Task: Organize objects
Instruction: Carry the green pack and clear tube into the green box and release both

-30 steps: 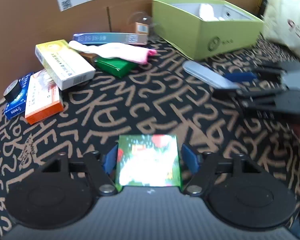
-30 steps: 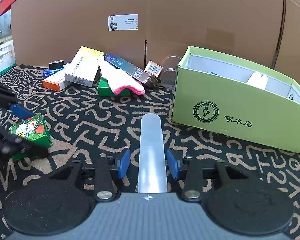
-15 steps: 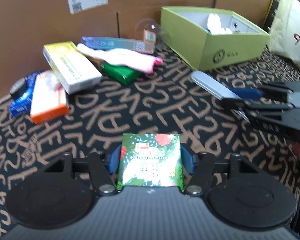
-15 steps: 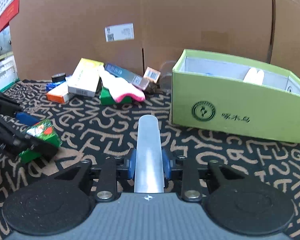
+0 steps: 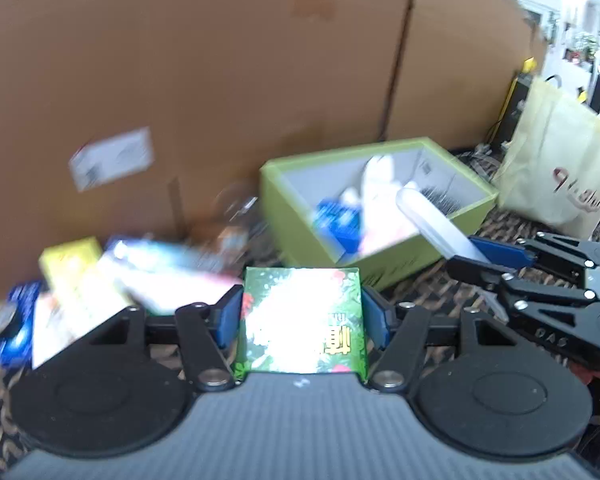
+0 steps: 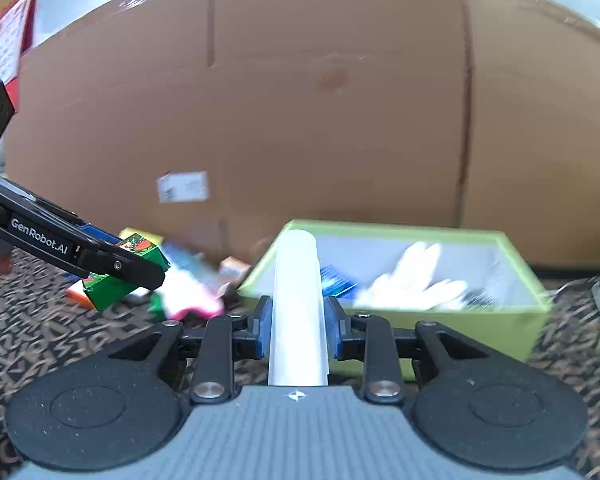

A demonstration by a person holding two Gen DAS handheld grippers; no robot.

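My left gripper (image 5: 302, 312) is shut on a small green floral box (image 5: 304, 320), held in the air left of the lime-green open box (image 5: 384, 256). The floral box also shows in the right wrist view (image 6: 120, 272). My right gripper (image 6: 298, 320) is shut on a long pale case (image 6: 298, 304), whose far end reaches over the near wall of the green box (image 6: 440, 316). In the left wrist view the case (image 5: 432, 224) lies across that box's right front corner. Inside the box lie white items and a blue pack (image 5: 338, 220).
A blurred pile of boxes, a pink-and-white sock and blue packs (image 5: 80, 292) lies at the left on the patterned cloth. A cardboard wall (image 6: 300, 120) stands behind everything. A cream bag (image 5: 560, 176) stands right of the green box.
Both grippers have risen and moved toward the green box with their loads. The pale case now reaches over the box's near wall; the view looks down into the box.
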